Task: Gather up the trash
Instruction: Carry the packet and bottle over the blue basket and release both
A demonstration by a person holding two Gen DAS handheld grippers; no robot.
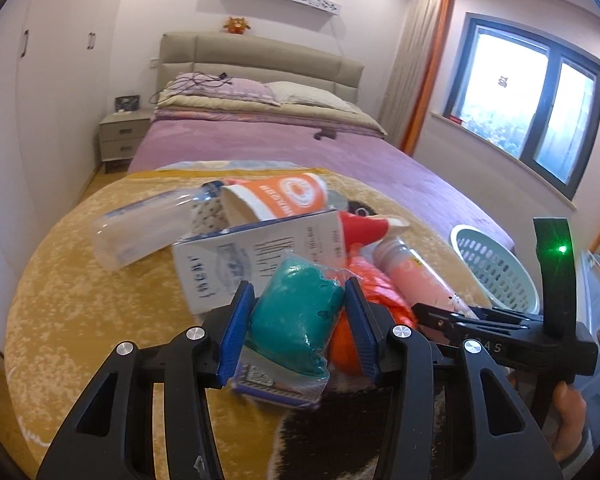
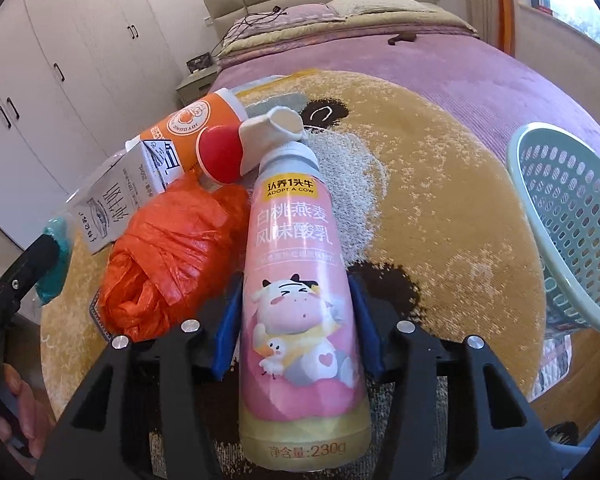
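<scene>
Trash on yellow rug [image 2: 440,216]: one pink yogurt bottle [image 2: 300,280] clamped by right gripper [image 2: 298,322], one teal packet [image 1: 296,316] apparently pinched by left gripper [image 1: 298,326]; one basket [image 2: 572,216] nearby.

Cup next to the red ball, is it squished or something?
Yes. The small white cup lies on its side on the blanket, its rim crumpled out of round. The red ball touches it.

The left gripper [image 1: 298,312] clamps a teal packet [image 1: 296,316] above a yellow blanket [image 1: 80,300], near a milk carton [image 1: 252,256] and basket [image 1: 496,268].
</scene>
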